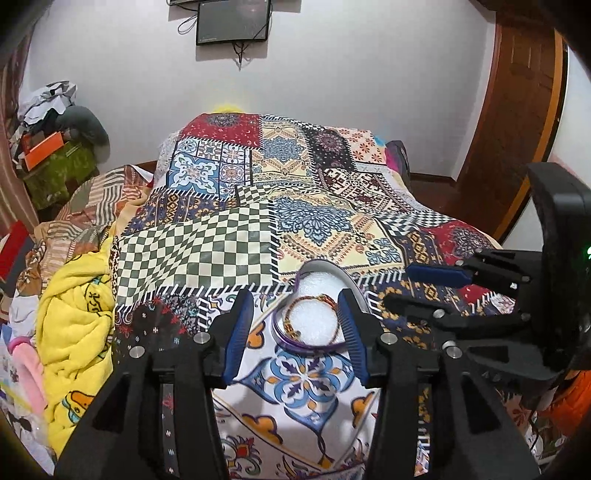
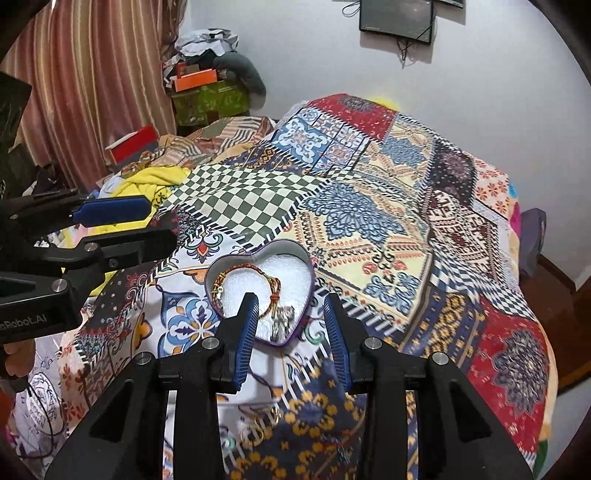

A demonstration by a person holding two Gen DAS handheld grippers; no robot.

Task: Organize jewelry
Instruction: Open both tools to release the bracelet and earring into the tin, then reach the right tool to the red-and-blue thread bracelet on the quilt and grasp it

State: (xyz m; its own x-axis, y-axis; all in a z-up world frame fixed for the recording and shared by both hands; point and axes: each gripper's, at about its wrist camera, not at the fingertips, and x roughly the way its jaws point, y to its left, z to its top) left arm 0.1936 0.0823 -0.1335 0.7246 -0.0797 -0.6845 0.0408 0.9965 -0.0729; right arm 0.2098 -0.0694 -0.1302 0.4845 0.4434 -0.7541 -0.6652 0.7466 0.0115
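Observation:
A heart-shaped tin lined with white foam sits on the patchwork bedspread. Inside it lies a red-and-gold braided bracelet with silver charms. My left gripper is open, its blue-padded fingers flanking the tin's near end, nothing between them touched. My right gripper is also open, just above the tin's pointed end. Each gripper shows in the other's view, the right one beside the tin, the left one off to the left. Small gold-coloured pieces lie on the cloth under the right gripper.
A yellow blanket and loose bedding crowd the bed's left side. A green box with clutter and a red box stand near the striped curtain. A wooden door is at the right, a dark screen on the wall.

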